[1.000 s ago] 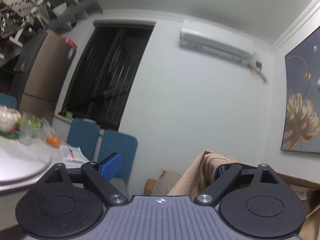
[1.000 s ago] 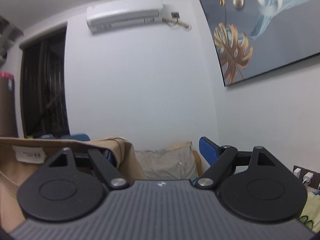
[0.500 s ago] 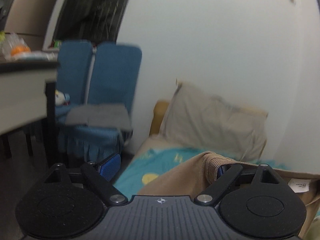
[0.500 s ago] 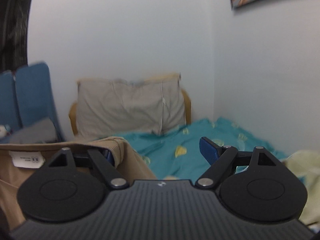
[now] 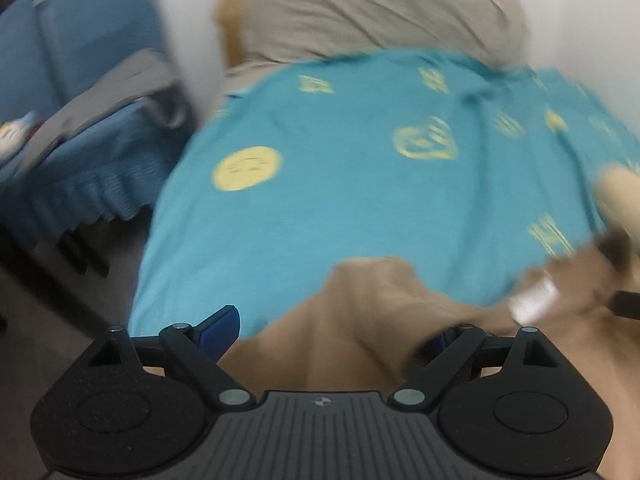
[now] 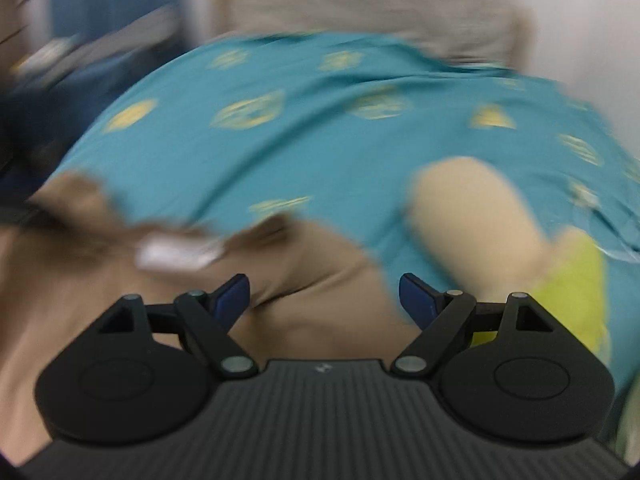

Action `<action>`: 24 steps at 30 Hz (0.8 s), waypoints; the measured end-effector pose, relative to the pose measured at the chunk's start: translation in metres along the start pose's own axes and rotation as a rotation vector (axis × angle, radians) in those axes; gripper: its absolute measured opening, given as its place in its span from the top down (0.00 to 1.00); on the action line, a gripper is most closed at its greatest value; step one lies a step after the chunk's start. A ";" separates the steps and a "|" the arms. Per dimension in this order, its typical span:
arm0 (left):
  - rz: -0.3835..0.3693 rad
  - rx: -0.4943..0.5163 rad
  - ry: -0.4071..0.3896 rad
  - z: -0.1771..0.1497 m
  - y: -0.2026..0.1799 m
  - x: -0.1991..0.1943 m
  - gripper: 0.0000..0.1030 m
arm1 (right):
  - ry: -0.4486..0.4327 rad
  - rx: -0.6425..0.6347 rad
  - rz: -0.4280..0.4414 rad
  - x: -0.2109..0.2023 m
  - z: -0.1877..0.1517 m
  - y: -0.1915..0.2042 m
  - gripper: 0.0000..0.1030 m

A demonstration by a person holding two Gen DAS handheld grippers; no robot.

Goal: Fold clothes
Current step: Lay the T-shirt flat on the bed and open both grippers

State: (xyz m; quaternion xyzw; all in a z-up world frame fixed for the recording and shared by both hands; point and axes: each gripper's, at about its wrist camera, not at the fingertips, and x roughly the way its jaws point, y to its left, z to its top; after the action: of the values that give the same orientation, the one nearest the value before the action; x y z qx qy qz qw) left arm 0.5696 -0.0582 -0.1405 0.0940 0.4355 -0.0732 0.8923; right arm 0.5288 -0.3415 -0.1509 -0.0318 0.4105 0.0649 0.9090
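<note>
Both views heavily motion-blurred; detail is soft throughout.

Surface: a bed under a teal sheet (image 5: 360, 200) printed with yellow shapes, a round smiley-like face among them. The sheet fills the field ahead of both sets of jaws. At the far end of the bed, beyond the jaws, lies a grey-beige pillow (image 5: 380, 4) against a pale wall (image 6: 580, 20).

Room: ahead and to the left of the left jaws stands a blue chair (image 5: 80, 80) with a frilled blue cover and something grey folded on its seat. Dark floor shows below it, left of the bed edge.

Task item: a tan garment (image 5: 360, 320) lies on the sheet right at the jaws, spreading between and under them. A white label (image 6: 176, 254) shows on it, ahead and left of the right jaws; in the left view the same label sits ahead and right.

Left gripper (image 5: 328, 330): jaws spread wide. The left blue pad (image 5: 220, 330) is bare; the right one is mostly buried in a bunched fold of the garment. Whether that fold is gripped, I cannot tell.

Right gripper (image 6: 324, 298): jaws spread wide, both blue pads showing, tan cloth lying between them but not pinched.

Ahead and right of the right jaws: a cream cloth (image 6: 476, 216) on the sheet, with a yellow-green cloth (image 6: 572, 288) just beside it.
</note>
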 end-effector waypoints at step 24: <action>-0.133 -0.329 -0.359 -0.227 -0.001 -0.370 0.03 | -0.385 0.423 -0.002 -0.331 -0.172 0.105 0.19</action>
State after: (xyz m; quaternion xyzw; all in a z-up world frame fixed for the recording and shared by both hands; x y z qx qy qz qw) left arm 0.1703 0.0115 0.0152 -0.0960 0.2812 -0.0754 0.9519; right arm 0.1697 -0.2866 -0.0166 0.1711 0.2348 -0.0186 0.9567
